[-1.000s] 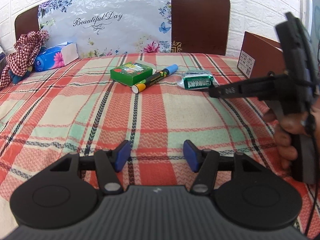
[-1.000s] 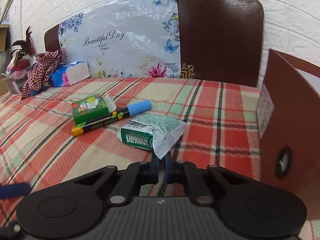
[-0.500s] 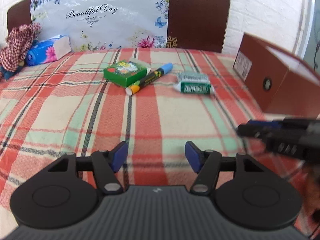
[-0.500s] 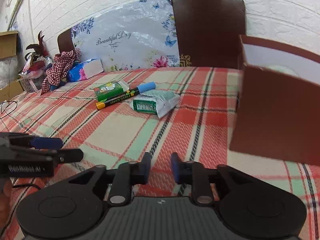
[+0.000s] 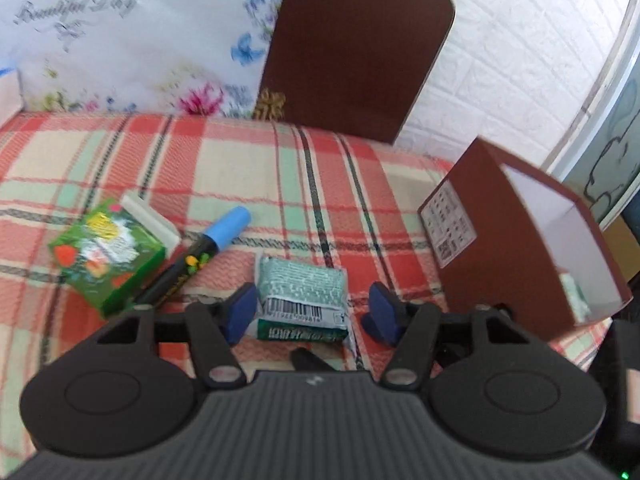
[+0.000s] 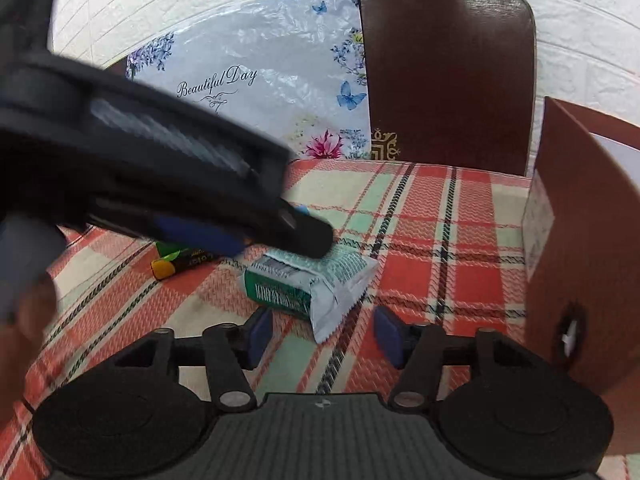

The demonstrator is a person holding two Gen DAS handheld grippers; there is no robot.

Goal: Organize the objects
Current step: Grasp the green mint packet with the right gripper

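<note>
A: Left wrist view?
B: Left gripper (image 5: 310, 314) wide open, holding nothing. Green-white packet (image 5: 303, 295) lies on plaid cloth (image 5: 240, 168) btwn the blue pads; left pad (image 5: 240, 312) just beside it, contact unclear. Green box (image 5: 108, 256) and marker (image 5: 200, 258) to its left, brown box (image 5: 516, 240) on the right.

A: Right wrist view?
B: Right gripper (image 6: 322, 336) also wide open, empty, just short of the packet (image 6: 308, 284). Left gripper (image 6: 280, 224) hangs over packet's far end. Brown box (image 6: 576, 248) at right edge.
</note>
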